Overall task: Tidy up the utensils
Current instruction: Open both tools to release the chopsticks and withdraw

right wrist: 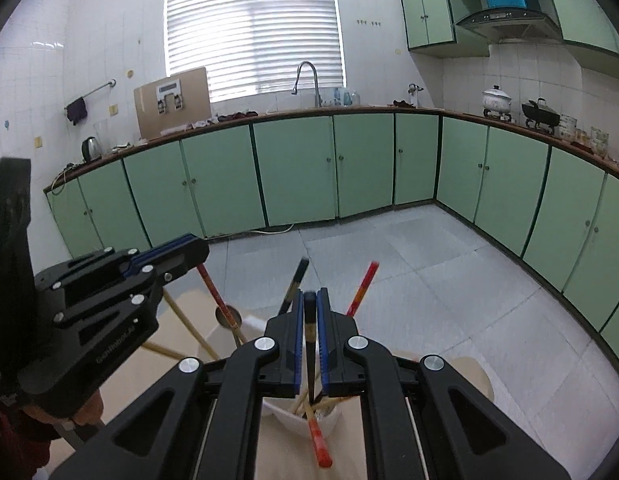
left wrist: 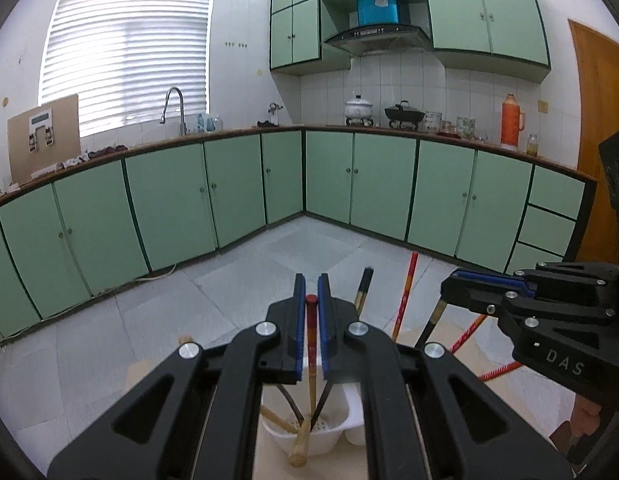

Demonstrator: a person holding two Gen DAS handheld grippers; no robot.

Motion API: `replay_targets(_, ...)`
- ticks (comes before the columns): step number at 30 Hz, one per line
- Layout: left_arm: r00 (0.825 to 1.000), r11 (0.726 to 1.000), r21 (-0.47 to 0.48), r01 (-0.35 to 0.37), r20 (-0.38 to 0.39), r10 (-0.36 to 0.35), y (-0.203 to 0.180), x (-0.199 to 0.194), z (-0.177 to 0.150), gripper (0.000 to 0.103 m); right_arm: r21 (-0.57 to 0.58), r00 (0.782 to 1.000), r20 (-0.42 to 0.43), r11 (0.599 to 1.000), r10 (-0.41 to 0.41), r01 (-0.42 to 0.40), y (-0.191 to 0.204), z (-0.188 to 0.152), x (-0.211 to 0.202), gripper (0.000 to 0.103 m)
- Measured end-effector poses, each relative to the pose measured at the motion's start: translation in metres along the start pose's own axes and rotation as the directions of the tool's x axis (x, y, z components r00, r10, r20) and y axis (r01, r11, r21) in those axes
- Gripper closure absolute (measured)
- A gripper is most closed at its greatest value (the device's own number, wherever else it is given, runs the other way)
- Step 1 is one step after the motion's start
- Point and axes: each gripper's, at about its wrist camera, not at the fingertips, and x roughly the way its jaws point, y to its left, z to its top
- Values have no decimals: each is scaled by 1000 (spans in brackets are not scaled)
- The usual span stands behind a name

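Two grippers: left gripper (left wrist: 311, 316), right gripper (right wrist: 310, 320). One white holder (left wrist: 309, 436). Two pots (left wrist: 359, 108) sit on the counter, one orange flask (left wrist: 511, 122).

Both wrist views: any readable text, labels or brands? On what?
"DAS": on the black body of the right tongs, seen in the left wrist view.
Pale lettering on the body of the left tongs, right wrist view: too blurred to read.
Label on the blue box above the range hood: too small.
Print on the cardboard sheet on the counter: too small.
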Motion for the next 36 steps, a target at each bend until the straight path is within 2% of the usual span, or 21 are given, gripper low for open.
replay_targets(3,1000,1000,-8,-1,-5,1,4,-6,-5,93,11,1000,13,1000,-4,4,-1,-3,-8,91)
replay_targets(7,1000,1000,-27,-14,23,14,10,-26,-8,65,31,998,61,999,-16,15,-2,-7,-30,72)
replay_targets(9,999,999,-32,-18,35,19,11,-36,-9,61,28,996,86,999,-29,26,2,-9,-41,66)
replay_targets(13,998,998,-50,-33,52,36,14,-61,-16,47,40,989,134,997,-64,59,6,-21,-67,50)
replay_targets(17,996,997,-49,-53,70,56,12,-86,-27,33,68,985,150,995,-86,76,8,-34,-85,36)
replay_targets(19,994,997,-52,-63,81,67,11,-99,-34,22,88,984,154,993,-90,77,9,-44,-94,32)
replay_targets(21,994,996,-57,-67,88,72,9,-111,-40,17,100,982,155,991,-108,93,10,-54,-102,26)
replay_targets(29,994,995,-61,-82,73,87,5,-151,-64,7,138,984,134,986,-115,97,18,-87,-128,9)
replay_targets(36,997,995,-75,-63,46,67,2,-178,-81,6,156,983,142,983,-115,92,27,-100,-148,6)
